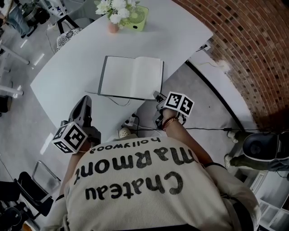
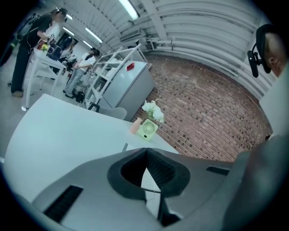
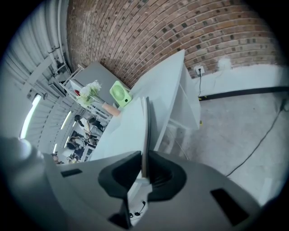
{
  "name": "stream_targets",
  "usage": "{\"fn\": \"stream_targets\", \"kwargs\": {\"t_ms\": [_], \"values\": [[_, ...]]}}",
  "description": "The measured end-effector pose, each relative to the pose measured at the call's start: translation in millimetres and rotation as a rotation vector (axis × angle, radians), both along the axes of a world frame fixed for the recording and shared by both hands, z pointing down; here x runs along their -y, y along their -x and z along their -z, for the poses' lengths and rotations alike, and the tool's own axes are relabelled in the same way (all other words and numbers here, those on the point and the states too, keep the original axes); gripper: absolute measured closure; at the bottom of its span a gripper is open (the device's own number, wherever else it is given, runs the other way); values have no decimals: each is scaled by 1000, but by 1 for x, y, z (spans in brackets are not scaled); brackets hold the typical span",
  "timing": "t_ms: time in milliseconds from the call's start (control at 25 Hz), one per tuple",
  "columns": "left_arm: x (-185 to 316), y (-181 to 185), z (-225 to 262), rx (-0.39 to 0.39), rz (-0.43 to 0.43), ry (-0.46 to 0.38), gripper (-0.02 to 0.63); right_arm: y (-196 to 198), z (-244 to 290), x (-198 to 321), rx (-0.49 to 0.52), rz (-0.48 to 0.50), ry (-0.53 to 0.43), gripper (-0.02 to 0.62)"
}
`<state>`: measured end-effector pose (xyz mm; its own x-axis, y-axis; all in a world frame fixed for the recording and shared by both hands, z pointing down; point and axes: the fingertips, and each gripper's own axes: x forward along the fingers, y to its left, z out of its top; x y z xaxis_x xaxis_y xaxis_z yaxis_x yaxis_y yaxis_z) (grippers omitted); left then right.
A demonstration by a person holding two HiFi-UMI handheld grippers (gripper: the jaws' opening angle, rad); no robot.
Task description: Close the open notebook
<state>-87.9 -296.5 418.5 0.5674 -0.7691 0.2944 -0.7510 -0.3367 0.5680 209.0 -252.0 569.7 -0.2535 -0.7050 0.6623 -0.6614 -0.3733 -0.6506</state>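
Observation:
The open notebook [image 1: 131, 76] lies flat on the white table [image 1: 63, 72], its blank pages up and a dark cover showing along the left side. My right gripper [image 1: 158, 97] is at the notebook's near right corner. In the right gripper view the jaws of my right gripper [image 3: 143, 169] are clamped on the thin right-hand edge of the notebook [image 3: 146, 131], which runs away from me edge-on. My left gripper [image 1: 83, 106] hovers over the table's near left part, apart from the notebook. In the left gripper view my left gripper [image 2: 146, 158] has its pads meeting with nothing between them.
A green desk fan [image 1: 136, 19] and a vase of white flowers [image 1: 113, 9] stand at the table's far end. Below the table's near edge lie a power strip [image 1: 131, 121] and a cable on the floor. A brick wall [image 1: 253, 49] is on the right.

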Motion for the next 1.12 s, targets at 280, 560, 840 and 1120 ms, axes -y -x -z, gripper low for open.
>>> {"fn": "stream_targets", "kwargs": {"t_ms": [280,560,840,1120], "values": [[-2,6,8,-25,7,-24,604,9,29,3,-38,20,-54,557],[3,16,8,-39,9,-42,604,10,42,6,-98,20,-80,560],[8,27,6,-49,17,-48,604,11,62,23,-153,15,-143,560],[4,46,5,-56,51,-41,604,19,82,48,-263,64,-183,560]]}}
